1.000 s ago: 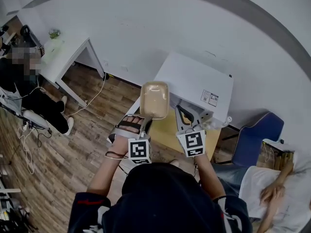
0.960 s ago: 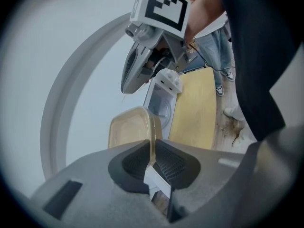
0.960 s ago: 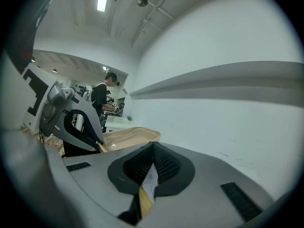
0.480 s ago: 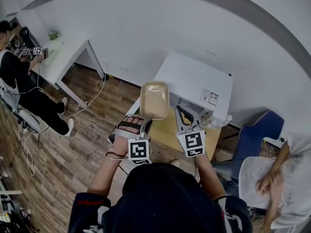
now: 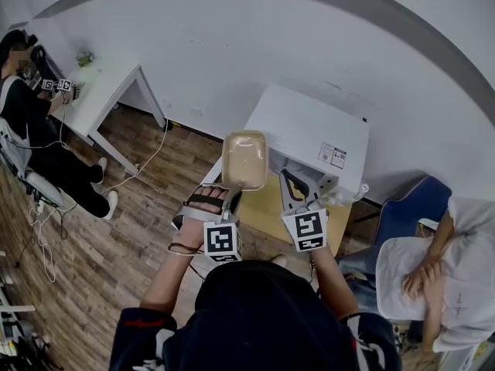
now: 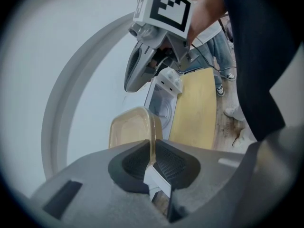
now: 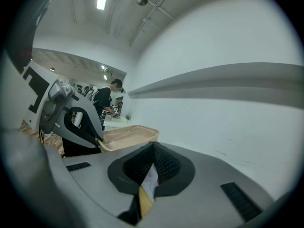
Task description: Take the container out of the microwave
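Here, left tongs (image 6: 153, 151) pinch the container (image 5: 245, 159); the microwave's (image 5: 305, 130) sticker (image 5: 333, 155) is unreadable.

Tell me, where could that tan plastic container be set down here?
Bare: the yellow tabletop between the left gripper, holding the tan plastic container, and the right gripper; also the white microwave's flat top. Crowded: the microwave's front by the right gripper.

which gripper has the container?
The left gripper: its jaws pinch the rim of the tan container. The right gripper is shut on nothing.
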Action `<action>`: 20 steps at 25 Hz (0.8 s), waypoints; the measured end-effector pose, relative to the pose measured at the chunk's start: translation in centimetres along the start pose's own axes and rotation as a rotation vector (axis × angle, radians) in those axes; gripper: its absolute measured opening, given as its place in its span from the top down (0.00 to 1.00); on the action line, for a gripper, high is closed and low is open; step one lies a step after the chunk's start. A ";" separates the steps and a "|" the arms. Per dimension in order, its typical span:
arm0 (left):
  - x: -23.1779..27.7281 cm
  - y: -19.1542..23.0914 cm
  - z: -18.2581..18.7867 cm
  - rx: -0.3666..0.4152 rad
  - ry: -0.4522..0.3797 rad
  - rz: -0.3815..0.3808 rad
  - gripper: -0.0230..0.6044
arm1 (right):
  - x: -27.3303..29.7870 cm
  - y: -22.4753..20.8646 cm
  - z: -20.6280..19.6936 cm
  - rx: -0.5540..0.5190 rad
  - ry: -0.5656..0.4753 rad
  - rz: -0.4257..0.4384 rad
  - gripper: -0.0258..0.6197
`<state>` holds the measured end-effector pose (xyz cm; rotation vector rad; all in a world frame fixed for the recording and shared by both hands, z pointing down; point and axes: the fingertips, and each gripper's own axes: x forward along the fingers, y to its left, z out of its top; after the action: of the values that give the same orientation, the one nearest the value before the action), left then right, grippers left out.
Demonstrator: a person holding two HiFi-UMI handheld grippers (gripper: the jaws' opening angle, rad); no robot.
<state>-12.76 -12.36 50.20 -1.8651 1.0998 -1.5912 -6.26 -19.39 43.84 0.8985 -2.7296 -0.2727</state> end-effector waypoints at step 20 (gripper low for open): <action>0.6 -0.2 0.3 -0.001 -0.007 -0.016 0.89 | -0.3 0.1 -0.5 0.007 0.017 0.001 0.95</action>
<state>-12.40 -12.77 50.60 -1.8828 1.0853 -1.5924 -5.88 -19.18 44.30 0.8976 -2.7169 -0.2542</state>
